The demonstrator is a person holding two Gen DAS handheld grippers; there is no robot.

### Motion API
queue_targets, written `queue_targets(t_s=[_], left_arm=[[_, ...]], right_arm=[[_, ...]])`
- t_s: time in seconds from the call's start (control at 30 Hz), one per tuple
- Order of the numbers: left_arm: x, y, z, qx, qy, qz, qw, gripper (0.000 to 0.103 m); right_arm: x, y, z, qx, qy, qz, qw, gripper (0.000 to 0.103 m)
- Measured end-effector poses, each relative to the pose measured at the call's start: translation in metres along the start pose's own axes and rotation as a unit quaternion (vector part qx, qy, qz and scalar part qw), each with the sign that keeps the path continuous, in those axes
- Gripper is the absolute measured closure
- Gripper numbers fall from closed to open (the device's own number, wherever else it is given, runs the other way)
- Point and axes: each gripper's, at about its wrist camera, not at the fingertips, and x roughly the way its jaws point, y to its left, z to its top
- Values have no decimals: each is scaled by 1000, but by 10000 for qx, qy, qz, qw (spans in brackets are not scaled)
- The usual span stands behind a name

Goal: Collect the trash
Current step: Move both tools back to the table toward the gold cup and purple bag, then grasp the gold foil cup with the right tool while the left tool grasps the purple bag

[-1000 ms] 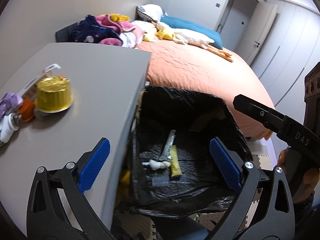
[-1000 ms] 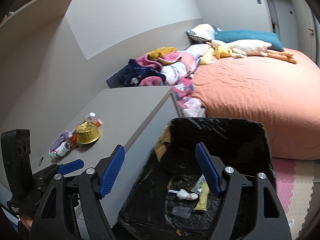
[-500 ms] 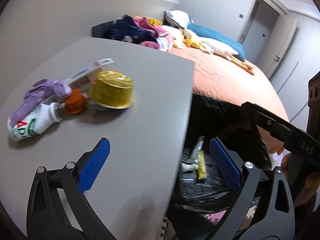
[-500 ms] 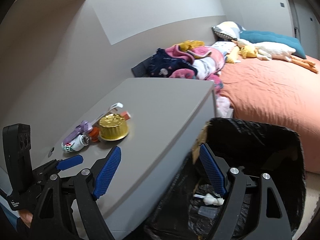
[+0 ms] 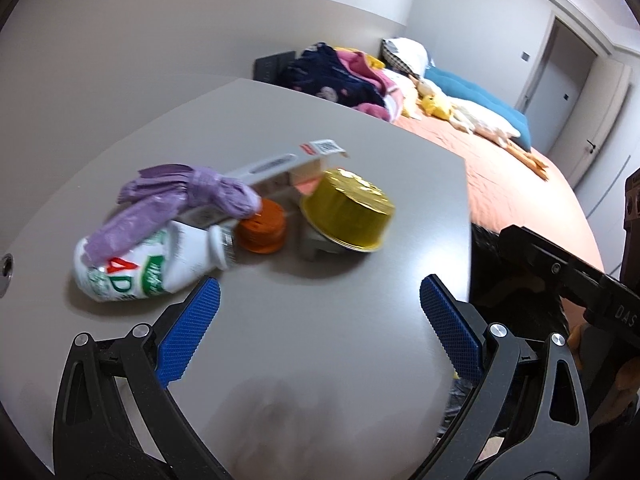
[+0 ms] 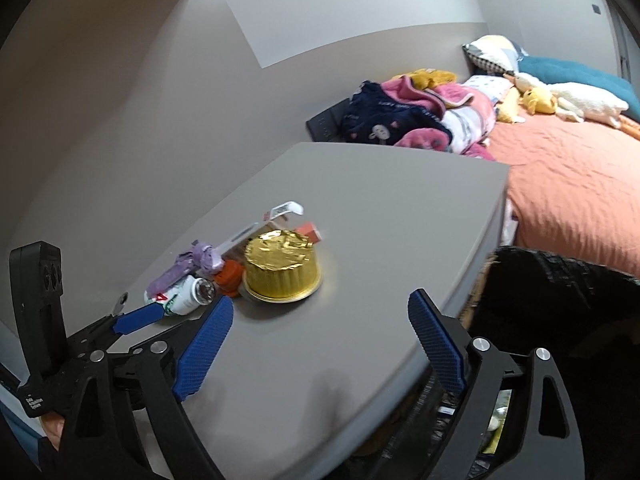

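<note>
A heap of trash lies on the grey table (image 5: pixel 320 360): a white bottle (image 5: pixel 148 268) on its side, a purple wrapper (image 5: pixel 180 200) draped over it, an orange cap (image 5: pixel 262 226), a gold foil cup (image 5: pixel 348 210) upside down and a long carton (image 5: pixel 288 164). My left gripper (image 5: pixel 320 304) hangs open just short of the heap, with nothing between its fingers. My right gripper (image 6: pixel 320 332) is over the table's near part, short of the gold cup (image 6: pixel 282 266); its jaws are opening and hold nothing. The bottle (image 6: pixel 184 298) lies to its left.
A black-lined bin (image 6: pixel 560 304) stands against the table's right edge, with scraps at its bottom. Behind it is a bed with an orange cover (image 6: pixel 580 184), a pile of clothes (image 6: pixel 412 116) and soft toys. A grey wall runs along the left.
Both grippers have swung left from over the bin to over the table. The heap of trash now lies close ahead of them. The right gripper's jaws stand wider.
</note>
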Motion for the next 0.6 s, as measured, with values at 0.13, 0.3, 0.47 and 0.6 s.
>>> queue_targets(t_s=[0.13, 0.3, 0.47, 0.6], left_arm=[[2, 13, 8, -44, -91, 151, 9998, 6], [8, 26, 22, -17, -162, 310, 9994, 6], [20, 39, 35, 45, -187, 482, 9987, 6], [34, 46, 43, 153, -127, 671, 9975, 6]], right_arm=[[16, 8, 4, 26, 74, 85, 9999, 13], [37, 17, 8, 28, 162, 141, 9998, 13], [57, 20, 13, 63, 258, 185, 9995, 13], [72, 21, 14, 96, 343, 218, 9991, 13]])
